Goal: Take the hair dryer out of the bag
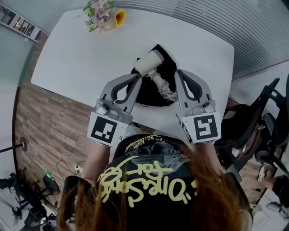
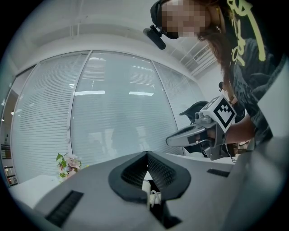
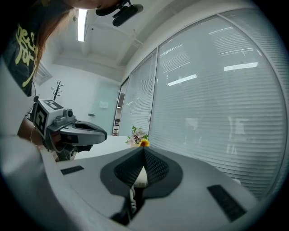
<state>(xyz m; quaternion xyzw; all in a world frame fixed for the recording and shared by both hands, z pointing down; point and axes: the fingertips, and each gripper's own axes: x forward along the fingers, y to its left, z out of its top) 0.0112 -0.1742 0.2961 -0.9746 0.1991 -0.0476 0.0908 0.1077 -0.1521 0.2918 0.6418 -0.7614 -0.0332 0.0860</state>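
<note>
The left claw (image 2: 146, 154) is clenched. Its two black pads meet at their tips and nothing is caught between them. The right claw (image 3: 143, 150) is clenched the same way, pads tip to tip and empty. Through the small gap below each pair of pads a sliver of the cream hair dryer (image 1: 147, 63) and its pale cord (image 1: 170, 94) shows.

From the head view both claws point level and away from the person. The left one has its tips just beside the dryer's barrel. The right one is over the bag's right edge, near the coiled cord. Each carries a marker cube (image 1: 107, 130) at its rear.

The hair dryer lies between the two claws on top of the black bag (image 1: 165, 58). Its barrel is at the bag's left edge, its handle runs toward the person, and the cord is bunched at the end of the handle. Whether any part of it is tucked inside the bag cannot be told.

The bag lies flat on a white table (image 1: 81, 58). A small bunch of flowers (image 1: 100, 13) sits at the table's far side, well apart from the bag.

Around the table are a wooden floor (image 1: 49, 131), a dark office chair (image 1: 266, 117) to the right, and a glass wall with blinds (image 2: 113, 117) beyond. The person's black shirt (image 1: 149, 180) bears yellow lettering.
</note>
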